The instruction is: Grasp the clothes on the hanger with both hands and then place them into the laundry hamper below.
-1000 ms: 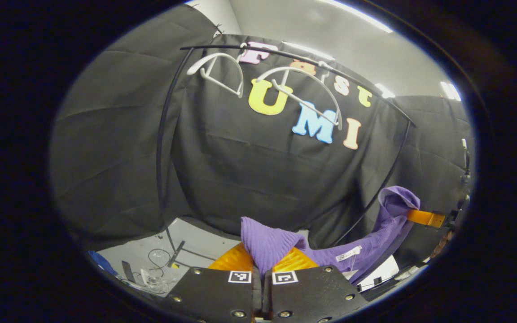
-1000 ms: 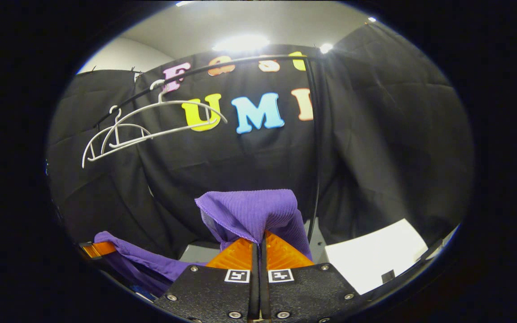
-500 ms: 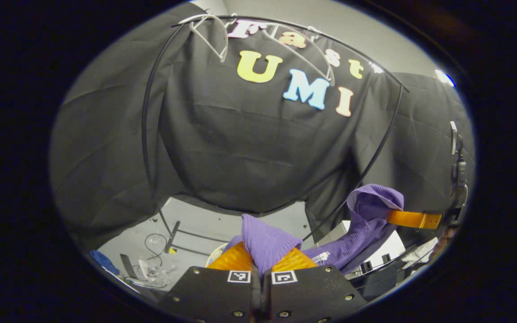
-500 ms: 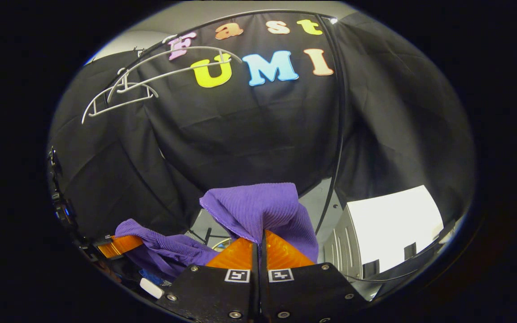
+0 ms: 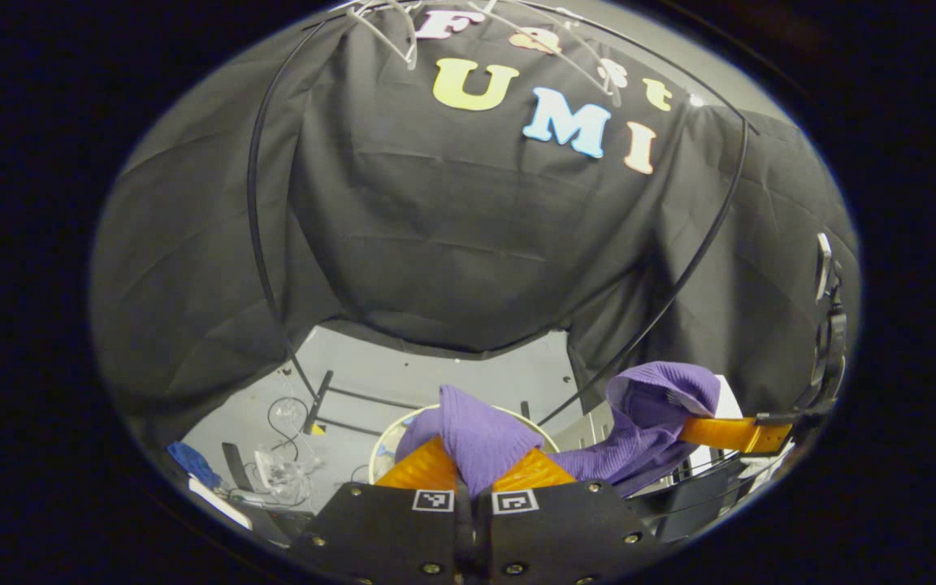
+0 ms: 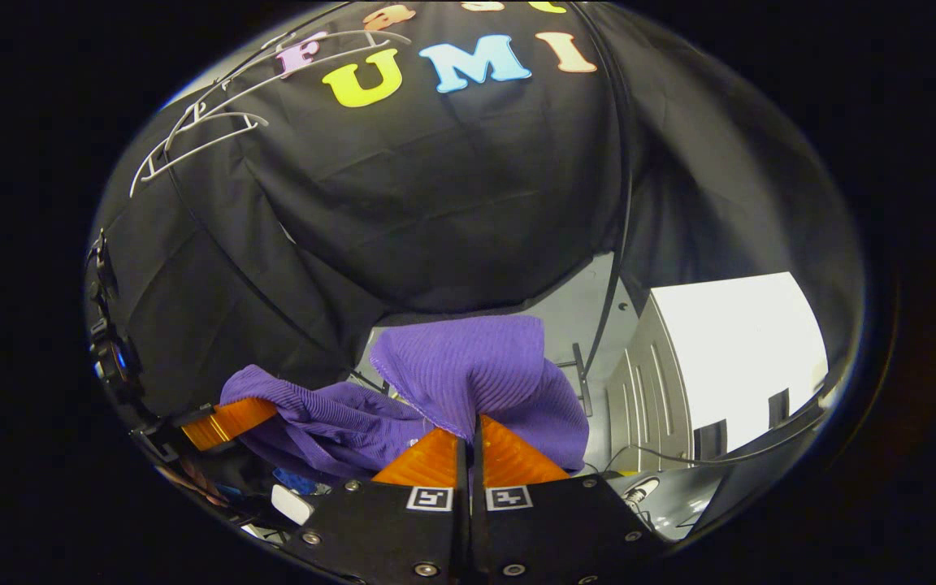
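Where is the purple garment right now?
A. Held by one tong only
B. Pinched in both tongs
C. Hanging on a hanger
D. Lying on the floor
B: the purple garment is pinched in the left tongs and the right tongs.

Garment (image 5: 480,435) spans between left gripper (image 5: 474,471) and right gripper (image 6: 469,443), pinched in each; hamper (image 5: 403,422) on the floor below; hangers (image 6: 192,134) on rail (image 5: 261,203) high behind.

Black cloth wall (image 5: 468,244); grey floor (image 5: 435,382); white cabinet (image 6: 728,349) at right; cables (image 5: 285,418) on floor.
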The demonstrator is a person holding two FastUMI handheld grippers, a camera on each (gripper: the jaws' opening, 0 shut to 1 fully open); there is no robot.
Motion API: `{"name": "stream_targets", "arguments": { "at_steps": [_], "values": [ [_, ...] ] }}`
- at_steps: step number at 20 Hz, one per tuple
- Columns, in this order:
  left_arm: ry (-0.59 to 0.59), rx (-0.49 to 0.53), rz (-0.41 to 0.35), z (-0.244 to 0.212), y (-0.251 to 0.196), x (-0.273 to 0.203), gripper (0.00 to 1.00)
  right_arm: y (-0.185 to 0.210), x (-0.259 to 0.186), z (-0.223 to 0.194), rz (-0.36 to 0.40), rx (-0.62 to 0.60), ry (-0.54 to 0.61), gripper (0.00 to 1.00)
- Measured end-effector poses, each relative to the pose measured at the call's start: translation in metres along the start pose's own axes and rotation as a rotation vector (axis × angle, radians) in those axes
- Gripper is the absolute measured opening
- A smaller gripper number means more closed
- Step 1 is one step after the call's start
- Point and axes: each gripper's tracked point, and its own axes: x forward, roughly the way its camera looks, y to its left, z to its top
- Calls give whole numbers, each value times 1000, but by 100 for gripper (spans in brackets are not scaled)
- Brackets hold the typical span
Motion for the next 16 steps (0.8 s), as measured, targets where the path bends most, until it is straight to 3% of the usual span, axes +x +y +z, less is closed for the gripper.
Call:
{"name": "stream_targets", "arguments": {
  "at_steps": [1,2,5,6,16],
  "values": [
    [10,-16,-2,-4,-1,4,6,-4,2,-6,-9,6,8,1],
    [20,-20,0,-8,2,6,0,-7,6,-11,-19,16,21,1],
    [57,0,0,-22,11,20,6,-10,20,-26,-37,43,54,1],
    [72,11,-3,-28,13,24,2,-11,23,-28,-46,38,61,1],
    [120,40,-47,-49,14,45,2,5,38,-37,-81,-1,97,1]
  ]
}}
